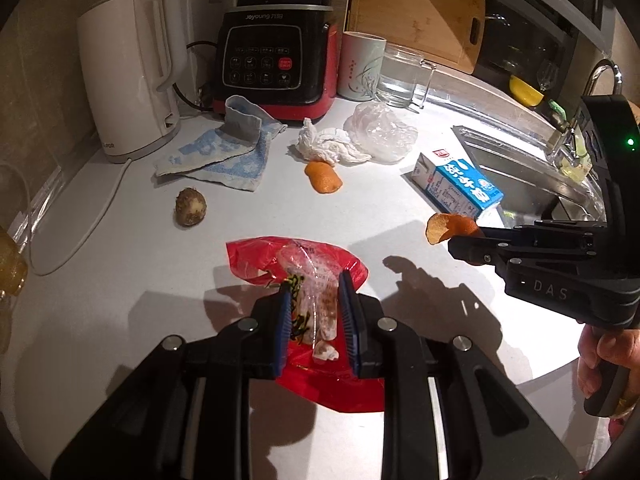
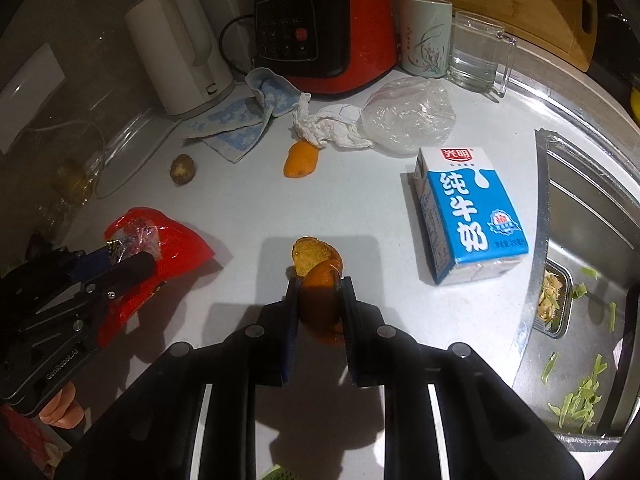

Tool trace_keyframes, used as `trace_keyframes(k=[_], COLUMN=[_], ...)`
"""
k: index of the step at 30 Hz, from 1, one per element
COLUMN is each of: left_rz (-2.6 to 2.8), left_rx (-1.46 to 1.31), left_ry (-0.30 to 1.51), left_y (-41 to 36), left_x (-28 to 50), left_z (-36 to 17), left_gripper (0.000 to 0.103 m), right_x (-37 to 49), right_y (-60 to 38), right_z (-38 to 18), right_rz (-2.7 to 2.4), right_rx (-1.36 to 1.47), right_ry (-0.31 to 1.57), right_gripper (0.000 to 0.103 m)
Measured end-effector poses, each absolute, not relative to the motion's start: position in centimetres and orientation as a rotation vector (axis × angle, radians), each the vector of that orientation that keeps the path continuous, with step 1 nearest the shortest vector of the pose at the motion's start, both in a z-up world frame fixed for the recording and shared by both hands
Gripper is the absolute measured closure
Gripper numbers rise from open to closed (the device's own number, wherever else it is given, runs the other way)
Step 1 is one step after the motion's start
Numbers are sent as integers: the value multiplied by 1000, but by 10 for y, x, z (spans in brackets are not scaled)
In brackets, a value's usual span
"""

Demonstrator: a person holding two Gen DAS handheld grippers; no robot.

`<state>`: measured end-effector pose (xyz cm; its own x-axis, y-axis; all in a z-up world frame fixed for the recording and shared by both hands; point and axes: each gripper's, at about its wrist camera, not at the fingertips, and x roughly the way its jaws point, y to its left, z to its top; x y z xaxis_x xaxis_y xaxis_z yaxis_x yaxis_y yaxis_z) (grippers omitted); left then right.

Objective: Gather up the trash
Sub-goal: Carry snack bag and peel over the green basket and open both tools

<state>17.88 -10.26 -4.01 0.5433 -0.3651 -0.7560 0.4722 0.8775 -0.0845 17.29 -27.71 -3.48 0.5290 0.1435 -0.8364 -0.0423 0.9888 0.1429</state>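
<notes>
The left hand-held gripper (image 1: 314,304) is clamped on a red plastic bag (image 1: 320,384) stuffed with wrappers, near the counter's (image 1: 120,240) front. The right hand-held gripper (image 2: 320,296) pinches a curled orange peel (image 2: 316,268) above bare counter between bag and milk carton (image 2: 468,216). The carton lies just beside the sink's edge (image 2: 540,208). Another peel (image 2: 301,159), crumpled tissue (image 2: 332,126) and clear wrap (image 2: 408,116) lie farther back.

A pale countertop (image 1: 120,240) meets a beige wall (image 1: 36,92) — probably tiled — with a steel sink (image 2: 580,216) alongside.
</notes>
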Motion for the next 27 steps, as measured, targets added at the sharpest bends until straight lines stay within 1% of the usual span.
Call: trace_keyframes(k=[8, 15, 21, 27], left_rz=[-525, -554, -583, -596], left_rx=[129, 112, 116, 117], left_ry=[866, 911, 992, 1096], left_y=[-136, -167, -189, -204], left_x=[106, 31, -34, -77], left_z=[-24, -28, -52, -92], left_gripper=[81, 81, 81, 81], right_x=[87, 8, -54, -95], right_y=[-299, -326, -345, -359], right_z=[-13, -11, -25, -45], right_rz=[132, 125, 111, 98], right_rx=[88, 85, 110, 135], right_ry=[973, 967, 997, 1042], right_gripper=[83, 83, 83, 83])
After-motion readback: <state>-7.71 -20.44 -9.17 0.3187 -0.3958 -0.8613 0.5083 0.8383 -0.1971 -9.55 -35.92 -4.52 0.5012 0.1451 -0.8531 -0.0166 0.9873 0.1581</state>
